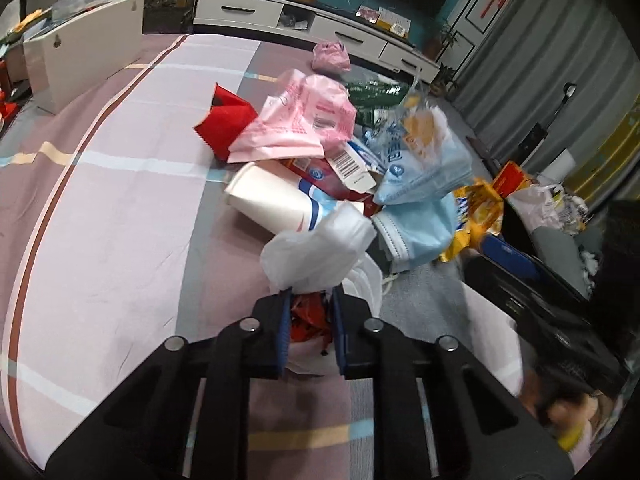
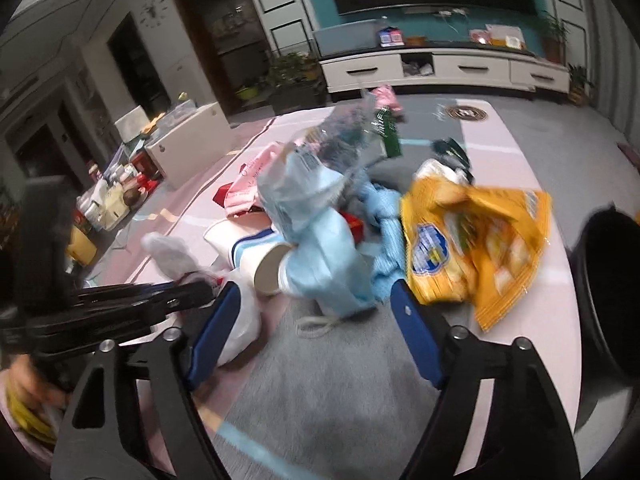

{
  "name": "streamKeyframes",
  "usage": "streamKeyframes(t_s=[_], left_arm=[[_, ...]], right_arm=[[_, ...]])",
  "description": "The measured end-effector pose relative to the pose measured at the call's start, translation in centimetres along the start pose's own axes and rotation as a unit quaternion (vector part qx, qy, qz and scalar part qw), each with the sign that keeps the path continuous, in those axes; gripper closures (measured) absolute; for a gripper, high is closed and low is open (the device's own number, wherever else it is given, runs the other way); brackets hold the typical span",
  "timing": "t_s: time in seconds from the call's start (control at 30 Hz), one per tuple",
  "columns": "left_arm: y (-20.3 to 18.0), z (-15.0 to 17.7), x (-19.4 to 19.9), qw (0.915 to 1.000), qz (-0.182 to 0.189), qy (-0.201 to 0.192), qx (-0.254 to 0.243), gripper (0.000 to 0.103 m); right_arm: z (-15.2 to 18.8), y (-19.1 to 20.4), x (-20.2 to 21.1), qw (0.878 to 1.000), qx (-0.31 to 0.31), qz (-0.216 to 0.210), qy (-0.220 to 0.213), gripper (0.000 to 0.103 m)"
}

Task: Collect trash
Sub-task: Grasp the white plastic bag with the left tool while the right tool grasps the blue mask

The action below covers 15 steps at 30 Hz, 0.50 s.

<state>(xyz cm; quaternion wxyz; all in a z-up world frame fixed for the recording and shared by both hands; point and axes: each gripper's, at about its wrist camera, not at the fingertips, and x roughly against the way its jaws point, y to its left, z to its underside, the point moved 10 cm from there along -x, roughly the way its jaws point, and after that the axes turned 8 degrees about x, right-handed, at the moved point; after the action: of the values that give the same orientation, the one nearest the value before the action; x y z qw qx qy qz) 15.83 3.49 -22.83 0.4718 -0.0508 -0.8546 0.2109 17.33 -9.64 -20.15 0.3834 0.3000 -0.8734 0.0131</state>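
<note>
A pile of trash lies on the striped cloth: a white paper cup (image 1: pixel 272 204), a pink bag (image 1: pixel 300 120), a red wrapper (image 1: pixel 228 120), blue mask packs (image 1: pixel 420 168) and a yellow snack bag (image 1: pixel 480 208). My left gripper (image 1: pixel 312 300) is shut on a white plastic bag (image 1: pixel 316 252) that holds red wrappers, at the pile's near edge. In the right wrist view my right gripper (image 2: pixel 316 306) stands open. Just ahead of its tips are a blue mask pack (image 2: pixel 316 236), the cup (image 2: pixel 256 260) and the snack bag (image 2: pixel 480 240); nothing is pinched. The white bag (image 2: pixel 244 316) lies by its left finger.
A black bin (image 2: pixel 608 280) stands at the right edge. A white box (image 1: pixel 80 60) sits at the far left of the cloth, with a crumpled pink bag (image 1: pixel 330 56) and green packaging (image 1: pixel 376 96) behind the pile. A white TV cabinet (image 1: pixel 320 20) runs along the back wall.
</note>
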Motion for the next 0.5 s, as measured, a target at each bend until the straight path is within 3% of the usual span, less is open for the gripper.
streamKeyframes(t_s=[0.2, 0.37, 0.5], left_arm=[[-0.3, -0.5, 2.9, 0.9995, 0.026, -0.016, -0.014, 0.085], [-0.6, -1.0, 4.4, 0.9989, 0.034, -0.027, -0.015, 0.084], [-1.3, -1.4, 5.4, 0.9983, 0.042, -0.037, -0.019, 0.084]], right_arm=[[-0.9, -0.4, -2.6, 1.000, 0.013, 0.004, 0.010, 0.047], [0.7, -0.3, -3.6, 0.999, 0.007, -0.021, 0.039, 0.094], [1.8, 0.5, -1.4, 0.999, 0.001, -0.031, 0.031, 0.097]])
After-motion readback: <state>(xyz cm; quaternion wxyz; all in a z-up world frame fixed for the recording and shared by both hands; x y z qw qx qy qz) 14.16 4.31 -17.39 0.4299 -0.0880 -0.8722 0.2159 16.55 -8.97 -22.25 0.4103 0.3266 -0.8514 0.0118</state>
